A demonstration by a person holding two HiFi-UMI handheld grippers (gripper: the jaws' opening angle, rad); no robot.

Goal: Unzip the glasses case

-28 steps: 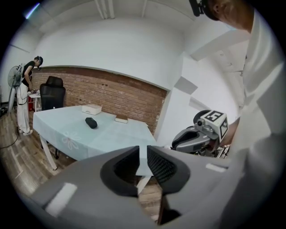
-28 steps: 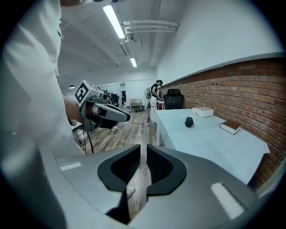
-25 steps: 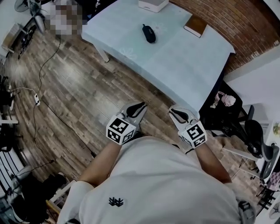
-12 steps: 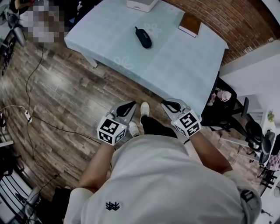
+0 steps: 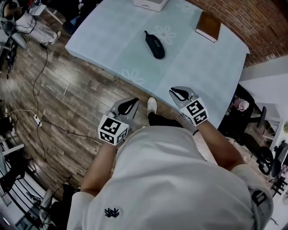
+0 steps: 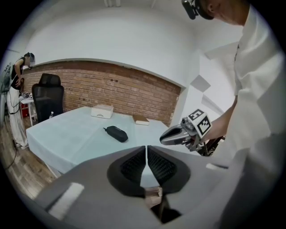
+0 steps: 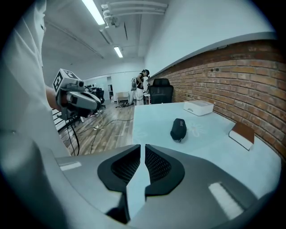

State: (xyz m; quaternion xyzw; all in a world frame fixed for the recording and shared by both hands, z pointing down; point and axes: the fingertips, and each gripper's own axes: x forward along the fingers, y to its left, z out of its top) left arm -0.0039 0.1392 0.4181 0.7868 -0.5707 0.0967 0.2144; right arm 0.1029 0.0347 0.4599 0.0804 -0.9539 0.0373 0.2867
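Approach stage: the black glasses case (image 5: 156,45) lies untouched on the pale worktop (image 5: 112,31) at 12 o'clock, well apart from the left tongs (image 5: 128,105) and right tongs (image 5: 180,94). Both are closed and empty. The next move probably calls for reaching in, steadying the case and finding its zipper pull.

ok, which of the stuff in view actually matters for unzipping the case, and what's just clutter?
For the job:
- glasses case, zipped, on the table
- left gripper and right gripper, both shut, empty, not touching the case

Lying about:
- white box
- brown book
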